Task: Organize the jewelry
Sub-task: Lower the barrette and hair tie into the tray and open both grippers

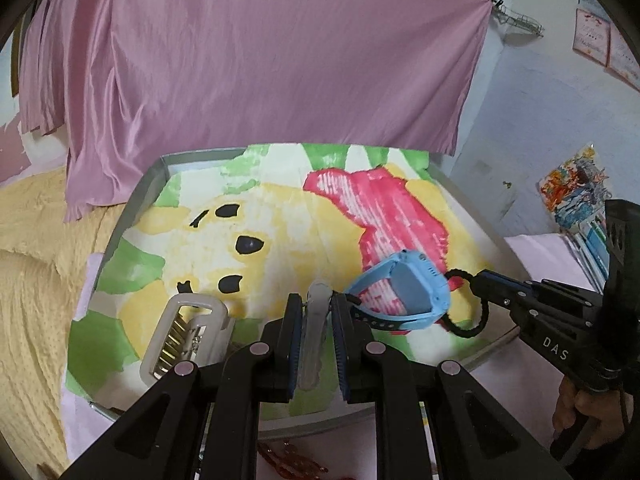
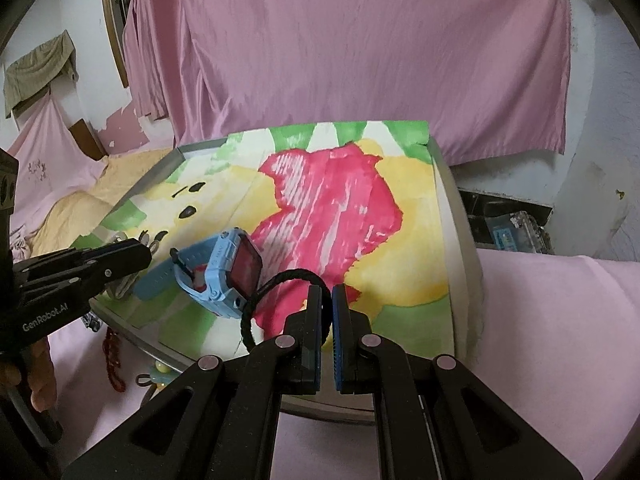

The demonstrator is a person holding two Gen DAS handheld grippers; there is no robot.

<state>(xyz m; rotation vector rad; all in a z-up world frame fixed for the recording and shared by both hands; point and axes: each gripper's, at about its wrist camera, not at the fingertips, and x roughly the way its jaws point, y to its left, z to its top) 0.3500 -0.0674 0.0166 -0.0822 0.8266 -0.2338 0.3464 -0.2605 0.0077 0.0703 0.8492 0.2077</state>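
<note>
Faintly, "GenRobot.AI" marks the left hand-held gripper, clamped on a pale clip; "DAS" marks the right hand-held gripper, clamped on a black cord half-hidden behind the watch.

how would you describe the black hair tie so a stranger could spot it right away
Find the tray lined with a yellow, red and green painted picture. On its near edge stands a blue watch; the black hair tie is the thin cord loop just right of it, pinched in the right tongs. It is the only black ring there.
</note>
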